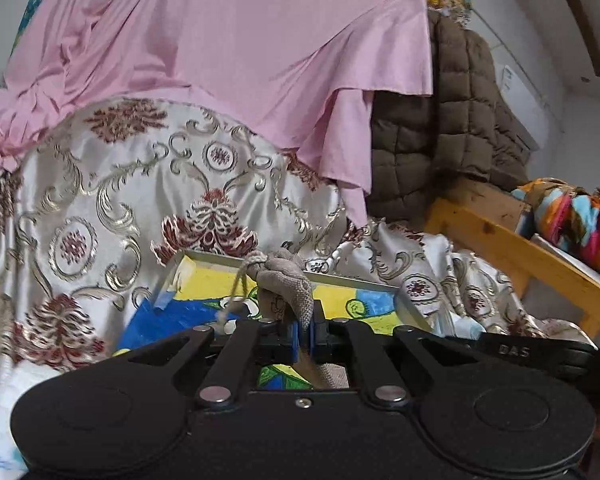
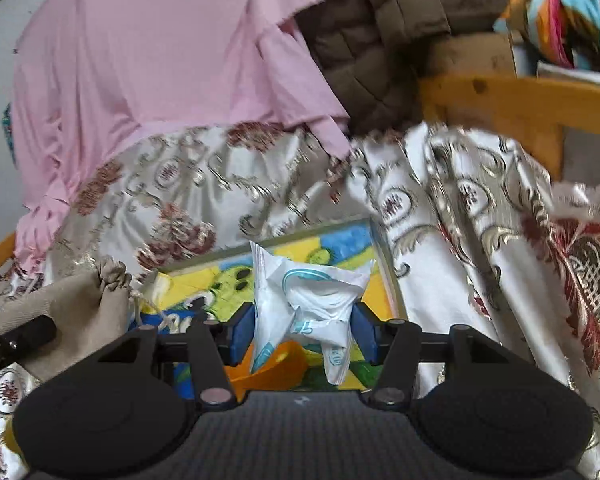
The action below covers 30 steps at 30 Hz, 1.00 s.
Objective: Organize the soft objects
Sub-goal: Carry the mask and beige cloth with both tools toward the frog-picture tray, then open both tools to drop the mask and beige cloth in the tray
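Note:
My left gripper [image 1: 305,334] is shut on the cloth of a beige drawstring pouch [image 1: 288,280], whose tied neck and cord stick up above the jaws. The pouch also shows at the left of the right wrist view [image 2: 80,300], with the left gripper's black finger across it. My right gripper [image 2: 302,334] is shut on a crumpled white soft packet with teal print [image 2: 312,300], held between the blue pads [image 2: 242,334]. Both are held over a painted tray [image 1: 410,306], coloured yellow, blue and green.
A cream satin cloth with red flowers [image 1: 100,208] lies under and around the tray [image 2: 384,258]. A pink sheet [image 1: 220,40] and a brown quilted blanket [image 1: 452,120] are piled behind. A wooden rail [image 1: 520,252] and a multicoloured bundle [image 1: 580,220] are to the right.

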{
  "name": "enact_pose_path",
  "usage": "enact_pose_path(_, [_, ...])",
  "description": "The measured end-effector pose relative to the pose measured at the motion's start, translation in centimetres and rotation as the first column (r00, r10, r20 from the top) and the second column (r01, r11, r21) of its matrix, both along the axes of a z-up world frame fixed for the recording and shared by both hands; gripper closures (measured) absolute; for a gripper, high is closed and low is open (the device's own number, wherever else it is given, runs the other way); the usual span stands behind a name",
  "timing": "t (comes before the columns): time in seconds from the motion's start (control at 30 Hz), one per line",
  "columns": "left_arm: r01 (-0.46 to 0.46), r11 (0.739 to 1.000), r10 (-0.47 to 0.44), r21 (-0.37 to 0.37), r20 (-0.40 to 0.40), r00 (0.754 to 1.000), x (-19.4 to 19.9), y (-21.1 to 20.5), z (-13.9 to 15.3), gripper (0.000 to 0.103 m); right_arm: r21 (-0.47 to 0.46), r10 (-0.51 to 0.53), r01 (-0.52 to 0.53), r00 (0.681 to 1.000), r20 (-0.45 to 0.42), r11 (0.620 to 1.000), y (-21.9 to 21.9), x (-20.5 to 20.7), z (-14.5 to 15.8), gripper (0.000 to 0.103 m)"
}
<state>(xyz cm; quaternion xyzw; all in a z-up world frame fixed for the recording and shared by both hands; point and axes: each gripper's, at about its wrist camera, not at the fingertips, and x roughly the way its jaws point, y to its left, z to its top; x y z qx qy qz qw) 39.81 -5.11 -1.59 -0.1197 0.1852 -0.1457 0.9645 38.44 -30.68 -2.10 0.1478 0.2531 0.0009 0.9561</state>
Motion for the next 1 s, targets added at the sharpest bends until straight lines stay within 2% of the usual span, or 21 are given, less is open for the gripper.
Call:
enact_pose_path(0.17, [-0.036,0.999,0.036,0.004,-0.025,0.999,2.3,-0.6,-1.1,0.099,0.073,-0.015,0.020,0.998,-0.062,0.997,-1.2,1.6,-1.4,0.046])
enact_pose_path(0.5, [-0.022,0.996,0.030,0.087,-0.088,0.996,3.5,-1.5,-4.0,0.098,0.067,-0.015,0.024,0.992,-0.124,0.997,-1.3,2.9,-2.5,0.046])
enact_pose_path(0.63, [-0.031,0.996,0.041,0.082,-0.128,0.991,3.7,-1.1,-4.4,0.097,0.050,-0.025,0.032,0.990,-0.137,0.998,-1.2,2.9,-2.5,0.045])
enact_pose_path(0.83, [-0.027,0.996,0.038,0.081,-0.145,0.989,3.7,-0.9,-4.5,0.094,0.035,-0.012,0.018,0.987,-0.161,0.999,-0.9,3.1,-2.9,0.044])
enact_pose_path(1.0, [-0.011,0.996,0.024,0.086,-0.151,0.988,3.5,-1.2,-4.3,0.086,0.011,0.003,-0.001,0.985,-0.173,1.000,-0.4,3.2,-2.9,0.040])
